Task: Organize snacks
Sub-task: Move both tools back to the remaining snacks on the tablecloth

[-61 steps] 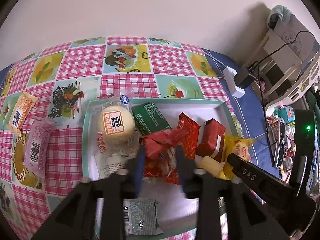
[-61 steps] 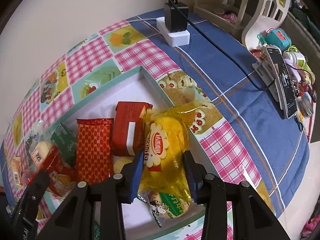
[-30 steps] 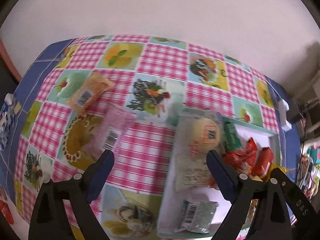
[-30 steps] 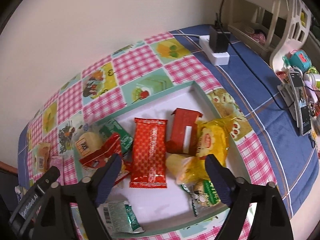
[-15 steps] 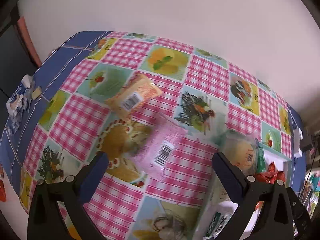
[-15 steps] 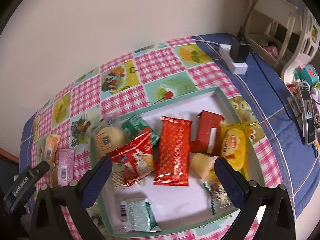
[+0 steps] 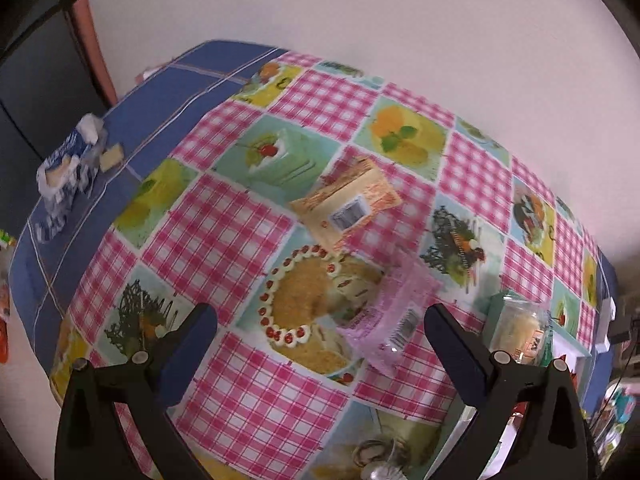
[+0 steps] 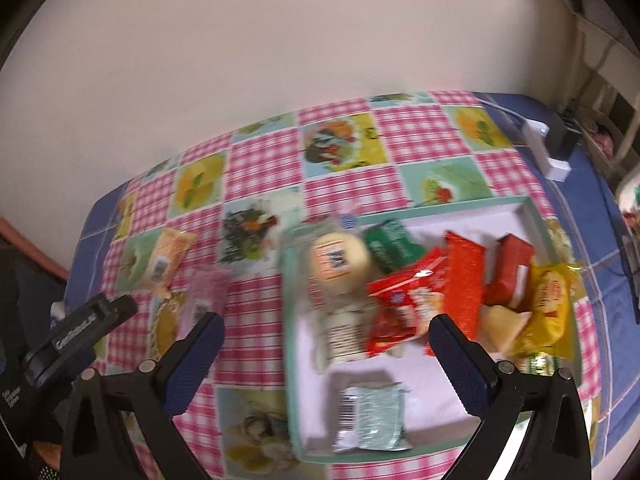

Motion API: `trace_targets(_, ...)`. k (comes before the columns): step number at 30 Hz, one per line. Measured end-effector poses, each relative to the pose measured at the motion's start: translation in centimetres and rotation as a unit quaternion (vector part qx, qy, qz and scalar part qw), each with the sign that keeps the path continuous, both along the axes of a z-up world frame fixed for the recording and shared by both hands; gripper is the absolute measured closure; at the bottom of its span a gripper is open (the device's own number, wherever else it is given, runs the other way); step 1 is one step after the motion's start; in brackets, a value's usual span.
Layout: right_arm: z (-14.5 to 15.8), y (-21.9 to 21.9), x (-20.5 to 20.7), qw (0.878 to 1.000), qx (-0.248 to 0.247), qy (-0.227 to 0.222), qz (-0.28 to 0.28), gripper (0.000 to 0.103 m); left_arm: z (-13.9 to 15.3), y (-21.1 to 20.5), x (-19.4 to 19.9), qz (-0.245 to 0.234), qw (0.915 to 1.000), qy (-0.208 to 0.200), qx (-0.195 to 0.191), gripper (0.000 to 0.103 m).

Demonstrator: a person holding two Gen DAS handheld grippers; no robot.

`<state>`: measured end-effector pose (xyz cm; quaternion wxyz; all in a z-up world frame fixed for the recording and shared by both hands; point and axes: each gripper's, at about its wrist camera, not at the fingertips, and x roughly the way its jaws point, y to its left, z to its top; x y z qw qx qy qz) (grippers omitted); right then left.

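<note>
Two snacks lie outside the tray (image 8: pixel 532 216): a pink packet (image 7: pixel 394 314) and, just beyond it, an orange packet (image 7: pixel 346 204), both flat on the checked cloth (image 7: pixel 224 240) left of the tray. The rest, among them a round bun (image 8: pixel 340 260), a red bag (image 8: pixel 404 300), a red bar (image 8: pixel 464 280), a yellow bag (image 8: pixel 548 308) and a green-white pack (image 8: pixel 370 418) at the near edge, sit inside the tray. The left gripper (image 7: pixel 320 336) hovers over the cloth, jaws spread wide and empty, with the pink packet lying between its fingers in view, nearer the right one. The right gripper (image 8: pixel 326 338) hangs above the tray's left rim, equally wide and empty. The step in hand looks like fetching a stray snack; the next move likely calls for lowering the left gripper, centring on the pink packet and pinching the thin wrapper across its width
</note>
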<state>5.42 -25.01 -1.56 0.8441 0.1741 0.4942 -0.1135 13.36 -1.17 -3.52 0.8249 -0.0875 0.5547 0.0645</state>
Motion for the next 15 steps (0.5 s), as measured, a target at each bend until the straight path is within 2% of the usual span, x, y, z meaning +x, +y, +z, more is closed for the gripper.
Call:
trace_targets(7,-1.2,3.7,1.3,0.998,0.024,0.001,0.053,0.0,-1.3,1.5,0.5,0.011,0.9996,0.026,0.004,0.0)
trace_targets(15,-4.6,5.8,2.8,0.994,0.056,0.027,0.087,0.001,-2.8,3.4,0.9,0.024,0.9985,0.048,0.007,0.0)
